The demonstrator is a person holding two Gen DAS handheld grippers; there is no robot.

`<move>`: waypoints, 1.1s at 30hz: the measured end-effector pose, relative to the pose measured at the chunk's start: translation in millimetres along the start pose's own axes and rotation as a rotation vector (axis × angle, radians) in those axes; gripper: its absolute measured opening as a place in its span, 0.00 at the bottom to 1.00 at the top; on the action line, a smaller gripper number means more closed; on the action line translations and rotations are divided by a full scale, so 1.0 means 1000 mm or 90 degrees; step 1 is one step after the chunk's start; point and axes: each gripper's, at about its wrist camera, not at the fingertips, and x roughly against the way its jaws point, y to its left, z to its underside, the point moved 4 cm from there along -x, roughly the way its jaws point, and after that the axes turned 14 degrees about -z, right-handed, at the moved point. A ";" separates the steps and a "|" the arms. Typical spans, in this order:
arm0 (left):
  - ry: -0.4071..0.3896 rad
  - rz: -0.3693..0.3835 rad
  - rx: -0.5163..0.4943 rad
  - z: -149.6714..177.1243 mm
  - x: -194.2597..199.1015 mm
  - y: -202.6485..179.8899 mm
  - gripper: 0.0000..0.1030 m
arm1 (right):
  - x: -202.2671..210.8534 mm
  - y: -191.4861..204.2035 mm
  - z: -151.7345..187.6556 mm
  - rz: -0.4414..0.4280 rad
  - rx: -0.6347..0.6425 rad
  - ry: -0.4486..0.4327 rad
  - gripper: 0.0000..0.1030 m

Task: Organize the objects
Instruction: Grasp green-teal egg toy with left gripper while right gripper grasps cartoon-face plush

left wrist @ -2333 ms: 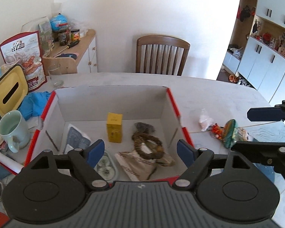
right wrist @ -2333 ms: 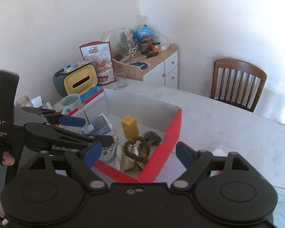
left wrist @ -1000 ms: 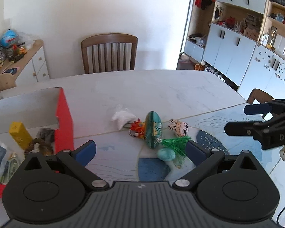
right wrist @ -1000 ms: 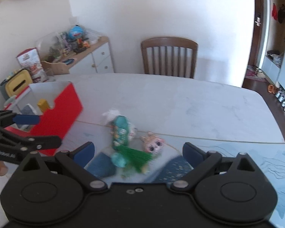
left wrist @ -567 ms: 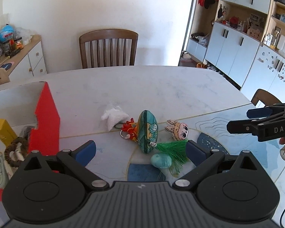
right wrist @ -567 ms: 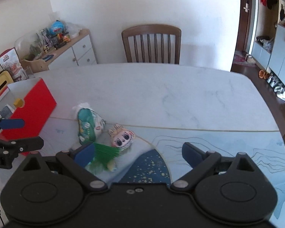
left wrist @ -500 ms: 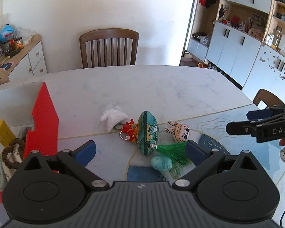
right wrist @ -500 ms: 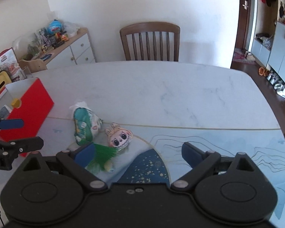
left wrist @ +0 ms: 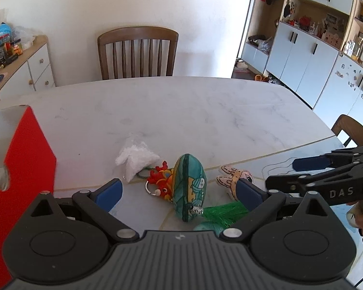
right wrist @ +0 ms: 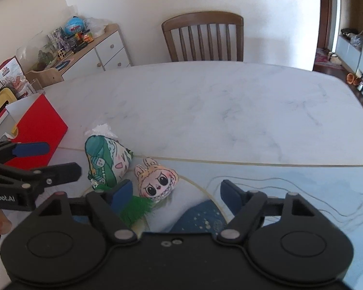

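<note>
A green printed pouch (left wrist: 190, 187) stands on edge on the table mat, directly ahead between the fingers of my open left gripper (left wrist: 179, 193). A red dragon keyring (left wrist: 161, 183) lies against its left side. A green tassel (left wrist: 225, 213) with a teal bead (left wrist: 207, 227) lies below the pouch. A rabbit-eared doll-face charm (right wrist: 157, 181) lies right of the pouch (right wrist: 104, 162). It sits just ahead of my right gripper (right wrist: 175, 193), near the left finger. The right jaws are closing and touch nothing. A crumpled white bag (left wrist: 134, 157) lies behind the keyring.
A red-sided cardboard box (left wrist: 24, 169) holding several items stands at the table's left. A wooden chair (left wrist: 136, 53) is at the far edge. A sideboard (right wrist: 89, 48) with clutter lines the left wall, and white cupboards (left wrist: 302, 55) stand on the right.
Both grippers swung away from the box toward the toys, then sank closer to them. The right jaws have narrowed. The toys have not moved.
</note>
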 end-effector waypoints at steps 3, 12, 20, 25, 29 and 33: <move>0.002 0.002 -0.005 -0.004 -0.009 -0.002 0.97 | -0.011 -0.001 -0.003 -0.014 -0.002 0.013 0.73; 0.028 0.025 -0.006 -0.012 -0.034 -0.007 0.77 | -0.040 -0.001 -0.007 -0.035 0.013 0.043 0.63; 0.041 0.046 -0.006 -0.010 -0.043 -0.012 0.54 | -0.051 -0.006 -0.007 -0.048 0.005 0.049 0.51; 0.053 0.059 -0.016 -0.008 -0.048 -0.017 0.42 | -0.053 -0.005 -0.006 -0.068 0.009 0.054 0.37; 0.057 0.060 -0.012 -0.009 -0.049 -0.018 0.37 | -0.052 -0.002 -0.006 -0.065 0.014 0.048 0.35; 0.059 0.056 -0.009 -0.010 -0.047 -0.017 0.33 | -0.047 -0.001 -0.007 -0.062 0.015 0.038 0.35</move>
